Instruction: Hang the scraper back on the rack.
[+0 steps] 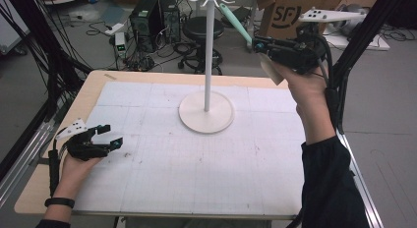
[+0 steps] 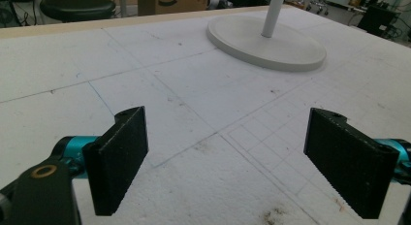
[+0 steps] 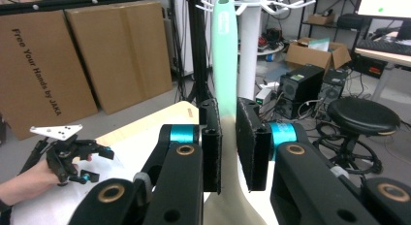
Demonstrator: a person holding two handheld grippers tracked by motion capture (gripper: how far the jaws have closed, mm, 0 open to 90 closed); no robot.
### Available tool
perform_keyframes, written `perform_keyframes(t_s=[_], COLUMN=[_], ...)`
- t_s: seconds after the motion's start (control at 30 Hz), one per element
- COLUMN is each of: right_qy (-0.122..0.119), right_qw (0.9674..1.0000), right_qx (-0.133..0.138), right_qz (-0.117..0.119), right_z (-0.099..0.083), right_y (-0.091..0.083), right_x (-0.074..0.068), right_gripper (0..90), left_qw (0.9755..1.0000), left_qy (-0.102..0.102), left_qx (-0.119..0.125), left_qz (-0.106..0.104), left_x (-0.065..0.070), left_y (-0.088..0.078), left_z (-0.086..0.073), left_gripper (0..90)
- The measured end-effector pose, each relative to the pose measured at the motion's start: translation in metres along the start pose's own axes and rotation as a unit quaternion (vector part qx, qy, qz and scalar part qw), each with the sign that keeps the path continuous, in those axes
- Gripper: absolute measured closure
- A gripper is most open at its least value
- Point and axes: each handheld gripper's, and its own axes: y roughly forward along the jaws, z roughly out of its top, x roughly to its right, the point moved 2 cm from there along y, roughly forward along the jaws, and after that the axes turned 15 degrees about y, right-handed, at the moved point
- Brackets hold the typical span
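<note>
My right gripper [image 1: 256,43] is raised over the table's far right, shut on a spatula [image 1: 236,24] with a mint-green handle and a cream blade. In the right gripper view the handle [image 3: 224,50] rises between the two pads of that gripper [image 3: 229,142], its tip close to the hooks [image 3: 271,3] on top of the white stand [image 3: 249,45]. The stand's pole [image 1: 209,51] rises from a round base [image 1: 205,112] at the table's middle back. My left gripper [image 1: 112,135] rests open near the table's left edge, holding nothing [image 2: 228,157].
A white gridded mat [image 1: 196,159] covers the wooden table. Behind the table are a black stool [image 1: 202,26], computer towers [image 1: 147,16] and a cardboard box [image 1: 290,12]. Black frame poles [image 1: 359,36] stand at the right side.
</note>
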Motion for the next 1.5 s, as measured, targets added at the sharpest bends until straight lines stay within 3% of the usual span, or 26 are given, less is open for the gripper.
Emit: perform_keyframes(t_s=[0.23,0.5,1.1,1.33,1.43,1.5], right_qy=[0.001,-0.006,-0.004,0.000,0.000,0.001], right_qw=[1.0000,1.0000,0.9996,0.9991,0.9986,0.9986], right_qx=[0.008,-0.001,-0.009,-0.020,-0.029,-0.026], right_qz=[0.005,0.002,-0.028,-0.037,-0.045,-0.047], right_z=[0.000,-0.001,-0.003,-0.006,-0.010,-0.013], right_y=[0.001,0.005,0.016,0.030,0.036,0.037], right_x=[0.000,-0.001,0.007,0.012,0.015,0.016], right_gripper=[81.2,81.2,81.2,80.6,78.5,68.5], left_qw=[1.0000,1.0000,1.0000,1.0000,1.0000,1.0000], left_qy=[0.001,0.001,0.001,0.002,0.005,0.004], left_qx=[-0.006,-0.007,-0.007,-0.009,-0.008,-0.007], left_qz=[-0.002,-0.001,-0.002,-0.003,-0.003,-0.002], left_x=[0.001,0.001,0.001,0.001,0.001,0.001], left_y=[0.001,0.000,0.000,0.001,0.000,-0.001], left_z=[-0.001,-0.002,-0.002,-0.002,-0.002,-0.001], left_gripper=[16.5,16.5,16.5,16.5,16.5,16.5])
